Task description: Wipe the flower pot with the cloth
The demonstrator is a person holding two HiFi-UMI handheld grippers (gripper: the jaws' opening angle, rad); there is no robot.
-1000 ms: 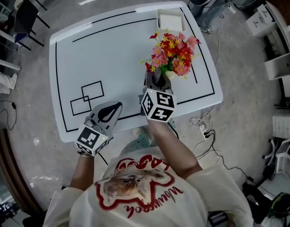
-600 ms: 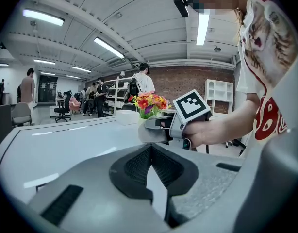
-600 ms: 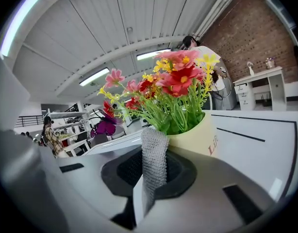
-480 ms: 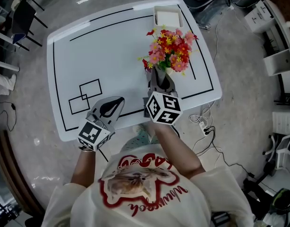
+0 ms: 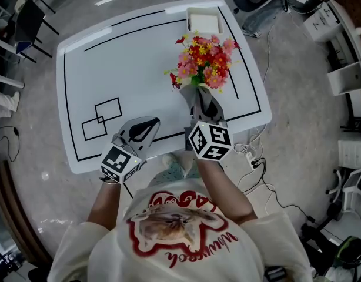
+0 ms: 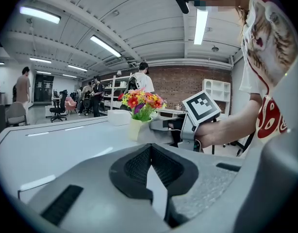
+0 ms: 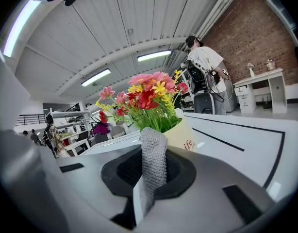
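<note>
Since a second ago my right claw (image 5: 200, 96) has drawn back a little toward my body. Its marker cube (image 5: 210, 141) now sits lower, over the near edge of the tabletop (image 5: 139, 63), while the left claw (image 5: 151, 123) has barely shifted.

The flower pot (image 7: 187, 136) is pale cream with red lettering on its side. It stands upright on the right half of the tabletop. A bunch of red, pink and yellow flowers (image 5: 203, 63) fills it, and from my head view covers nearly all of it.

My right claw is pinching a strip of grey knitted cloth (image 7: 153, 161), which stands up from between the pads directly in front of the pot. In the left gripper view the tip of that claw is right beside the pot's near side. I can't tell whether the cloth actually touches the pot.

My left claw is pressed together with nothing in it. It is over the near edge of the tabletop, well to the left of the pot, and points roughly toward it. Just beyond it a pair of overlapping black rectangles (image 5: 101, 120) is marked on the white surface.

At the far edge, past the flowers, sits a white rectangular tray (image 5: 205, 22). Off the tabletop's near right corner, cables (image 5: 255, 157) trail across the grey floor (image 5: 298, 98). Both gripper views show people standing in the background.
</note>
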